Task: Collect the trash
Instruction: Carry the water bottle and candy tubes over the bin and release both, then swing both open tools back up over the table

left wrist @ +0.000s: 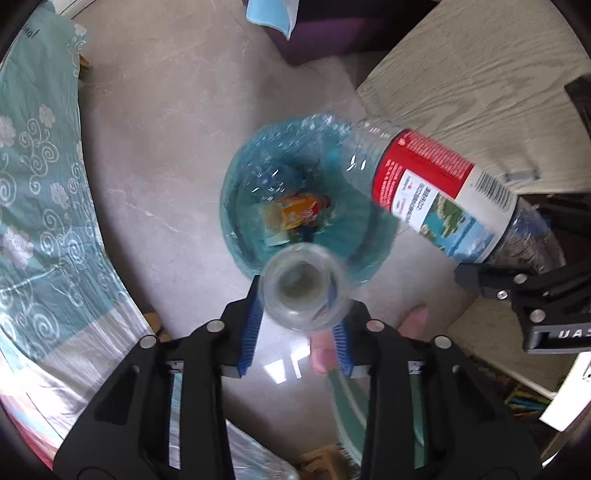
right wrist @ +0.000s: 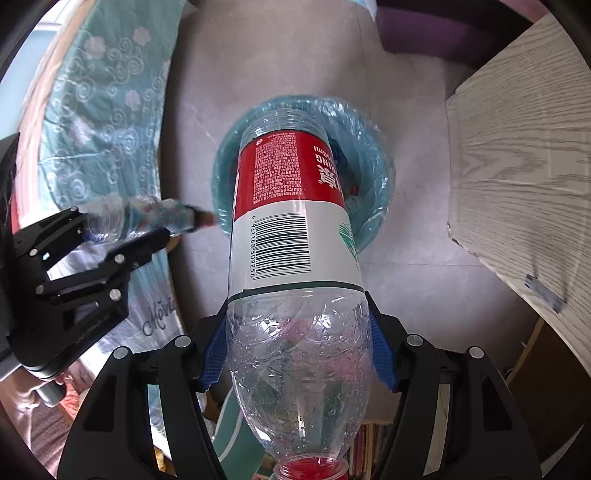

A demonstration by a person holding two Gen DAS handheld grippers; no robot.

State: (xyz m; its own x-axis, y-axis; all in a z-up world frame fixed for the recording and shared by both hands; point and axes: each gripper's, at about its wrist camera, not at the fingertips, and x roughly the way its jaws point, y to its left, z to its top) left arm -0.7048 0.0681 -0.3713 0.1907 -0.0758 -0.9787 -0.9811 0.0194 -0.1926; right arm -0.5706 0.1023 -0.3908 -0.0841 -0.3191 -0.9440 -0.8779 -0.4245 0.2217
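Note:
A round bin with a blue plastic liner [left wrist: 258, 155] stands on the floor below both grippers; it also shows in the right wrist view [right wrist: 376, 147]. An orange wrapper [left wrist: 299, 212] lies inside it. My left gripper [left wrist: 301, 317] is shut on a small clear plastic bottle [left wrist: 303, 291], held end-on just above the bin's near rim; it shows in the right wrist view [right wrist: 147, 218] too. My right gripper [right wrist: 299, 350] is shut on a large clear bottle with a red and white label [right wrist: 291, 229], which points over the bin. It also shows in the left wrist view [left wrist: 436, 184].
A pale wooden table [left wrist: 480, 74] stands right of the bin, also in the right wrist view [right wrist: 517, 166]. A bed with a teal flowered cover [left wrist: 40, 177] runs along the left. A purple seat [left wrist: 317, 33] is beyond the bin. The floor is grey tile.

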